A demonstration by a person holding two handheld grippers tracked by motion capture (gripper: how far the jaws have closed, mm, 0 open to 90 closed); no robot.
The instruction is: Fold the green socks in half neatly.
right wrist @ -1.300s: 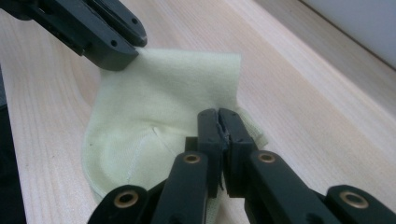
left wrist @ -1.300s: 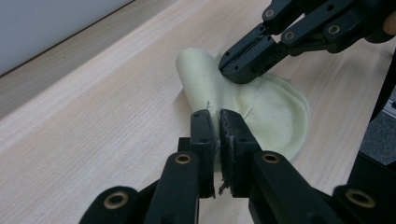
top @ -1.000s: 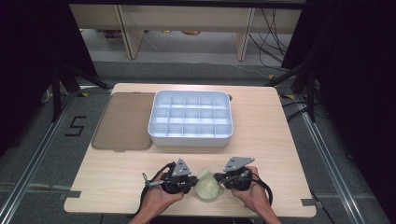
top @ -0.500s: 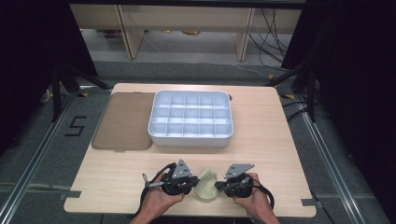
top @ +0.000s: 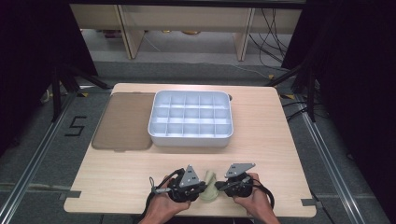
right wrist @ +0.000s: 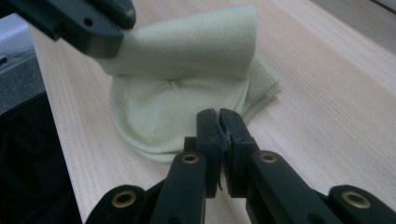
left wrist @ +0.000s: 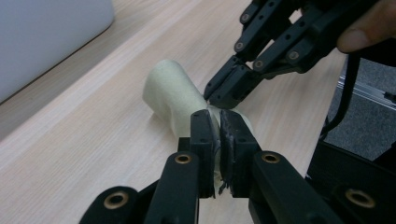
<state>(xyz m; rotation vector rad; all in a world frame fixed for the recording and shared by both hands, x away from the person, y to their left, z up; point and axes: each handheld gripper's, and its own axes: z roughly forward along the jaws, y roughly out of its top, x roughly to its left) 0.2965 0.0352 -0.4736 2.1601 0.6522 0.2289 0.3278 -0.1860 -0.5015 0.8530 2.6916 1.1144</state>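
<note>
The wooden table was kept the same as before, with the white divided tray and brown lid left unmoved. The pale cloth stayed at the near edge, pinched by the left gripper. The right gripper was seen clenched, nudged slightly closer to the cloth.

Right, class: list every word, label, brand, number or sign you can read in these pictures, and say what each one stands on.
"5": black tape figure on the grey floor, left of the table.
No lettering can be made out on the white compartment tray, the brown lid, the pale cloth, the left gripper or the right gripper.
</note>
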